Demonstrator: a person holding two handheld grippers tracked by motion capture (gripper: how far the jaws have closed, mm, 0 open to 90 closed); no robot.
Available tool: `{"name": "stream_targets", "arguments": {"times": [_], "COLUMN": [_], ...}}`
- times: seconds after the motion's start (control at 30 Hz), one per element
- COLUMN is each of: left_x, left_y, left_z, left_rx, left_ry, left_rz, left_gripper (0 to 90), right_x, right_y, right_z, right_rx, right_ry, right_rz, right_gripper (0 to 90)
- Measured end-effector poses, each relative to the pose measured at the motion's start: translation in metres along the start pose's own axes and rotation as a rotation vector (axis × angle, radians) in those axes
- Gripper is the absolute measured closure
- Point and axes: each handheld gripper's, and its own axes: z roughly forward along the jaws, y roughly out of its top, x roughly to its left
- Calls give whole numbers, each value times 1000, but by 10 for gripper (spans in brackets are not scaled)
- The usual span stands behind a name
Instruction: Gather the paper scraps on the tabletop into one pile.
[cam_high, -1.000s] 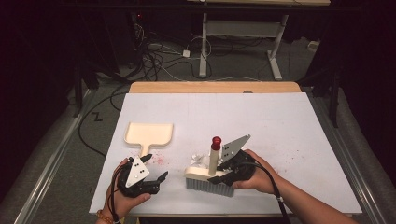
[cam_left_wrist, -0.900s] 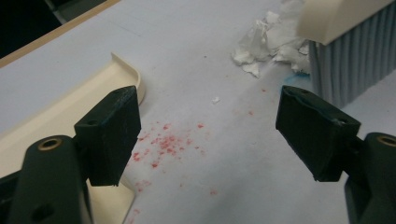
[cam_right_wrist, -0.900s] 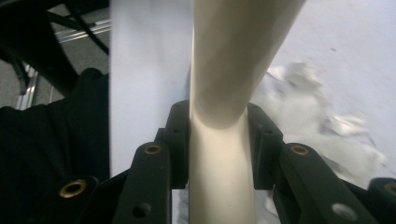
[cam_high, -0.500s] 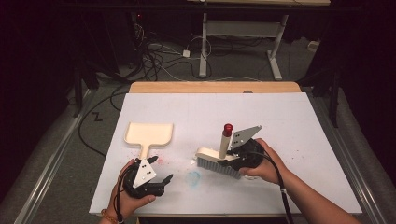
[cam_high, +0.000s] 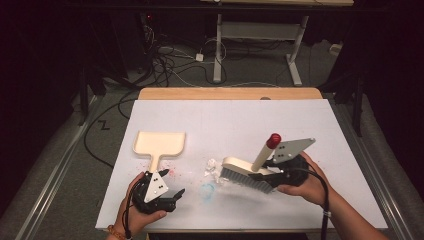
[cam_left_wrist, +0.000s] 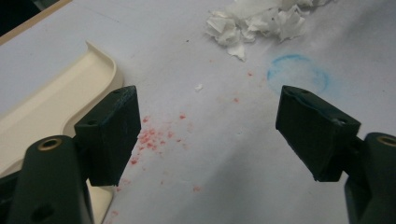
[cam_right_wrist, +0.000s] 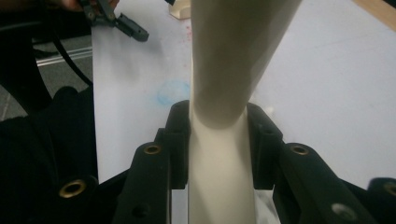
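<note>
The white paper-covered table (cam_high: 310, 130) spans the middle of the high view. Left of centre lies the cream plastic dustpan (cam_high: 159, 144), stiff and light, best taken by its handle. At centre right the right gripper (cam_high: 272, 172) is clamped on the cream hand brush with red-capped handle (cam_high: 250, 172), rigid, probably slippery. The left gripper (cam_high: 172, 197), lower left, stands agape, empty. Crumpled white paper scraps (cam_high: 212, 167) sit between brush and dustpan.

Bright lit tabletop, dark surroundings, blurred close foreground
</note>
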Motion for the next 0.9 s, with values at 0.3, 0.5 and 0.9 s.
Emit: {"name": "stream_targets", "arguments": {"times": [0.3,0.5,0.9], "left_x": [0,-1,-1], "left_y": [1,2,3], "left_z": [0,1,3], "left_rx": [-3,1,4], "left_ry": [1,-2,-6], "left_rz": [1,7,4], "left_gripper": [215,215,215], "right_x": [-5,-12,-2], "right_y": [-45,-84,-96], "right_z": [-58,-76,-60], "right_rx": [53,158,176], "right_ry": [-168,-272,-256], "right_rz": [71,133,144], "right_gripper": [673,672,673]}}
